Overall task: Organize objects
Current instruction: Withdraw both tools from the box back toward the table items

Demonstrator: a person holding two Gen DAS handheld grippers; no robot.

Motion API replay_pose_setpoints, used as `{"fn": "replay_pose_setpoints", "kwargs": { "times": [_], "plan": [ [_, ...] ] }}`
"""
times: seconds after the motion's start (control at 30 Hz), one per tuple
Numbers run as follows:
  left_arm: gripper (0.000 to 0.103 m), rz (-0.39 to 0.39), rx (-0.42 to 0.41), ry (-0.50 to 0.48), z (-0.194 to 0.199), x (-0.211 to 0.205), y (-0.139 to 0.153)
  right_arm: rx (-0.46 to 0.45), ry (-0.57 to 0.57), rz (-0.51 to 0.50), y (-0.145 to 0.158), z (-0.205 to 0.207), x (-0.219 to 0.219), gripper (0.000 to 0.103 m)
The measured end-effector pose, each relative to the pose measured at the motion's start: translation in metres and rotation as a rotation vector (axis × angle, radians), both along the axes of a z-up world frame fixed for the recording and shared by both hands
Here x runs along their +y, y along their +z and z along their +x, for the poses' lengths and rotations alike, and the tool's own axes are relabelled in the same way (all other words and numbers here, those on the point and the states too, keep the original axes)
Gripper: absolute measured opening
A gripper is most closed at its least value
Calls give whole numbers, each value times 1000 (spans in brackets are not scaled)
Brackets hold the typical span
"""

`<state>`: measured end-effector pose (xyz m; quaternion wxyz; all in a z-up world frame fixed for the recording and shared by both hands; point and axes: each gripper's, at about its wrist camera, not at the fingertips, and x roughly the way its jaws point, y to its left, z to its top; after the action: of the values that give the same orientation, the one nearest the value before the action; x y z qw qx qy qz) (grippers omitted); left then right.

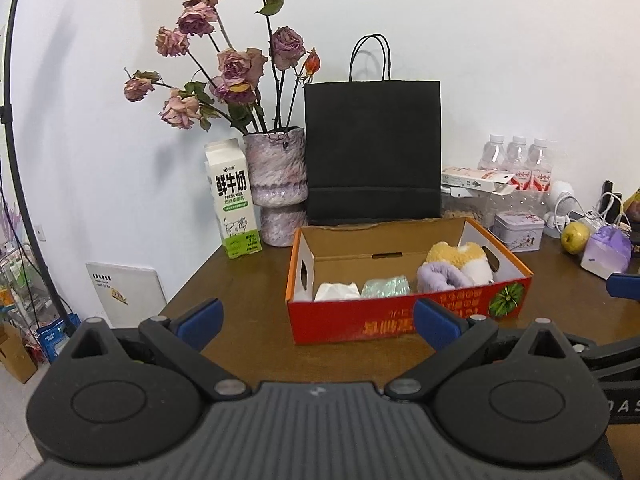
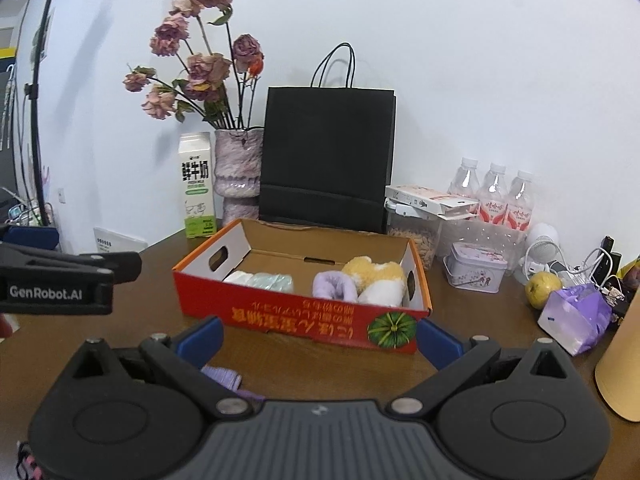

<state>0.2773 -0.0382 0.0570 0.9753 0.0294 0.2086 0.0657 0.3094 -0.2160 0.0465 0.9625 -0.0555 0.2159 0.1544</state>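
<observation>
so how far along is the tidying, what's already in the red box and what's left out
Done: the red box already holds a white bundle, a pale green one, a purple roll and a yellow-white plush. In hand: nothing; the left gripper and right gripper are both open and empty. Left: a purple item lies on the table under the right gripper, probably next.

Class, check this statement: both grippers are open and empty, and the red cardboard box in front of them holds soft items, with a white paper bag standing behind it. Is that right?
One detail is wrong: the paper bag behind the red cardboard box is black, not white, as the left wrist view shows. The rest stands: the left gripper and right gripper are open and empty, and the box holds soft items.
</observation>
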Motion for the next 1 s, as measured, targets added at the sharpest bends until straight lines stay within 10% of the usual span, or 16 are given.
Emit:
{"fn": "replay_pose_setpoints", "kwargs": {
  "times": [1.0],
  "plan": [
    [103, -56, 69, 6, -115, 17, -52, 13, 33, -29, -54, -130, -44, 103]
  ]
}}
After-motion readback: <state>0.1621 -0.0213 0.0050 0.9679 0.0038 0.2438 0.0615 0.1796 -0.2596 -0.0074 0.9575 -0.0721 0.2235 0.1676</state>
